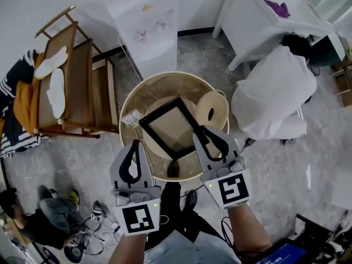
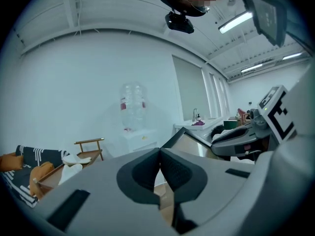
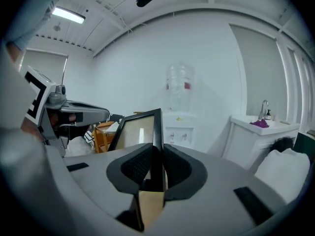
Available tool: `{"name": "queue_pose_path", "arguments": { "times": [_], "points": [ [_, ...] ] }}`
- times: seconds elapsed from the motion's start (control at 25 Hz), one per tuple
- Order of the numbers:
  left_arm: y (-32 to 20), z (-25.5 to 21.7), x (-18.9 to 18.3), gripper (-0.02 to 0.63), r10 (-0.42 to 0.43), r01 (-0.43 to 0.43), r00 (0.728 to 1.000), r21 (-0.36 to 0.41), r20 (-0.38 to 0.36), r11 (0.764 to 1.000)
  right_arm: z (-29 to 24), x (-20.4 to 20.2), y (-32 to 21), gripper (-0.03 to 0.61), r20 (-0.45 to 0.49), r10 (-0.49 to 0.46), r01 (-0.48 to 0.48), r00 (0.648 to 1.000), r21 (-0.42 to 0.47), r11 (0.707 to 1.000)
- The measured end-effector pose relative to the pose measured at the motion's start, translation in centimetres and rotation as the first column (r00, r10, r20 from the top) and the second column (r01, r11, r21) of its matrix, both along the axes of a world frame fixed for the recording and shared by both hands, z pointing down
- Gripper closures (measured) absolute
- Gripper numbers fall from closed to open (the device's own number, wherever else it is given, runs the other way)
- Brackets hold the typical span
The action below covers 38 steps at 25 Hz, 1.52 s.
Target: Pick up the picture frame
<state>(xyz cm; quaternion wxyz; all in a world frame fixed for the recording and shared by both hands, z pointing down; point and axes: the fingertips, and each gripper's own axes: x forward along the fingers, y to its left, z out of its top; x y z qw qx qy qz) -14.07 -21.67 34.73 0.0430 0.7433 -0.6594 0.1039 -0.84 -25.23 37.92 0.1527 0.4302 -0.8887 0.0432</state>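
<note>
A round wooden table [image 1: 144,95] carries a coiled woven roll [image 1: 212,109] and a small paper tag [image 1: 132,118]; left of it stands a wooden rack [image 1: 82,81] holding white slippers [image 1: 55,92]; behind it, a white water dispenser [image 1: 144,21]; at right, a white desk [image 1: 258,21] bears a purple cloth [image 1: 278,7].

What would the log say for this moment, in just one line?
right claw: shut on picture frame | left claw: shut, empty | picture frame: over round table

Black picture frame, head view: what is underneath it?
Under the black rectangular picture frame, gripped by the right tool, a pale round mat lies on the round beige table. The frame covers the mat's middle, so anything there is hidden.
</note>
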Motion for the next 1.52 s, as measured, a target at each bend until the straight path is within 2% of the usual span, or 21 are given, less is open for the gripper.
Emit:
{"name": "queue_pose_path", "arguments": {
  "times": [0.16, 0.4, 0.84, 1.24, 1.52],
  "points": [
    [1.5, -4.8, 1.3, 0.598, 0.0, 0.001, 1.0, 0.075, -0.013, 0.997, -5.6, 1.3, 1.4, 0.495, 0.02, 0.015, -0.016, 1.0, 0.09, 0.996],
    [4.7, -11.4, 2.3, 0.598, -0.008, 0.007, 1.0, 0.162, 0.008, 0.987, -12.9, 2.6, 4.9, 0.495, 0.044, 0.025, -0.033, 0.999, 0.188, 0.982],
    [10.7, -21.1, 4.5, 0.598, -0.014, -0.001, 0.999, 0.32, 0.045, 0.947, -23.3, 5.4, 11.1, 0.495, 0.093, 0.043, -0.074, 0.995, 0.353, 0.933],
    [16.4, -26.6, 6.4, 0.598, -0.034, 0.002, 0.997, 0.432, 0.066, 0.902, -29.0, 7.6, 16.6, 0.495, 0.121, 0.032, -0.085, 0.992, 0.468, 0.88],
    [17.4, -28.2, 6.7, 0.598, -0.037, 0.003, 0.997, 0.459, 0.065, 0.889, -30.5, 7.7, 17.8, 0.495, 0.12, 0.03, -0.086, 0.992, 0.496, 0.864]
  ]
}}
